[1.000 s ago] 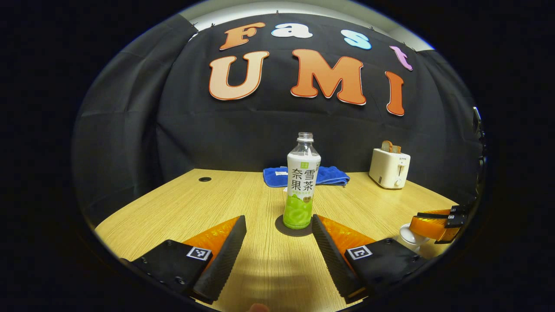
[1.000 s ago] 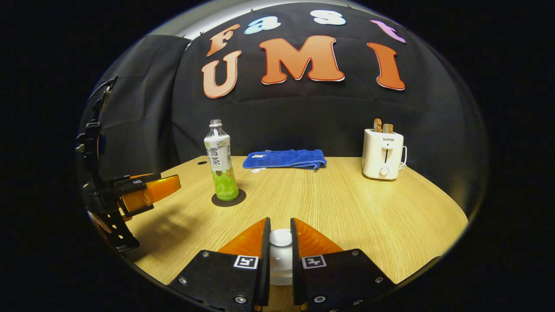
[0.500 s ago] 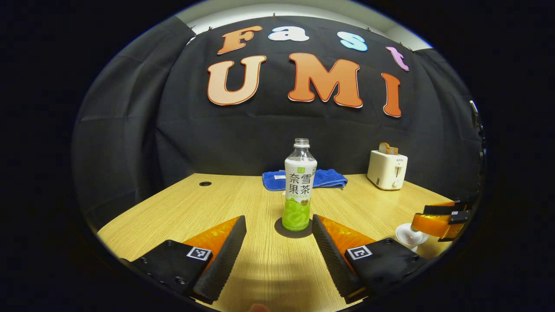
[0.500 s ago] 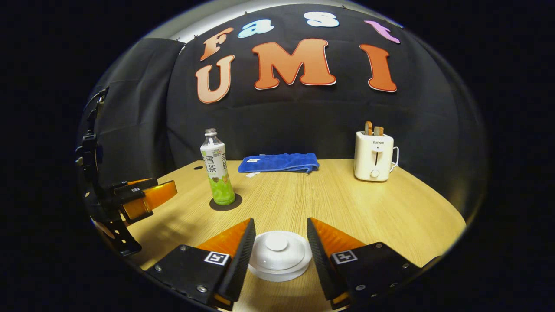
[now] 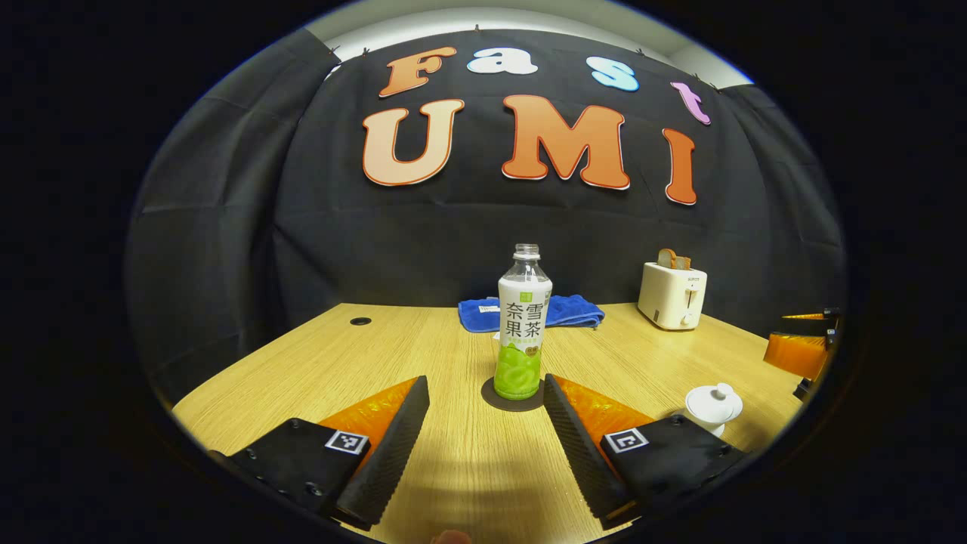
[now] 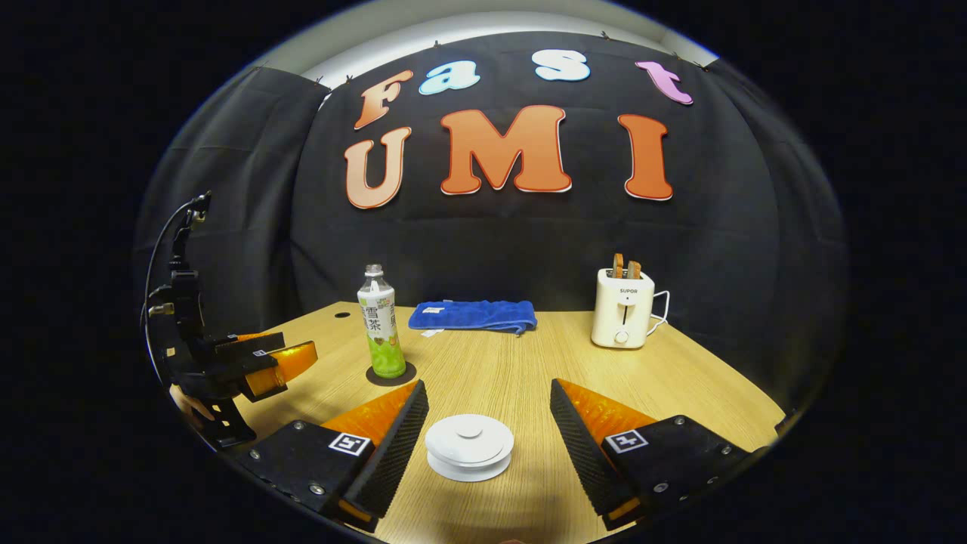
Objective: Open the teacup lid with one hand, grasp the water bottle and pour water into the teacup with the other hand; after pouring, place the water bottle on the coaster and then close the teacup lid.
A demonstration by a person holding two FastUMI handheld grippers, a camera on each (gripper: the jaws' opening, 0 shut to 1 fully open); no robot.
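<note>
- Worktop: light wood grain, with a dark round hole at left rear; black cloth wall behind.
- Bottle upright on coaster, frame centre.
- Lidded teacup at lower centre, between spread fingers.
- Left claw open, right claw open, both empty.
- Towel and toaster at rear.

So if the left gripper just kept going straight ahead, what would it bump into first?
Probably the green-and-white labelled plastic bottle on its dark round coaster, dead ahead between the left gripper's open fingers.
</note>
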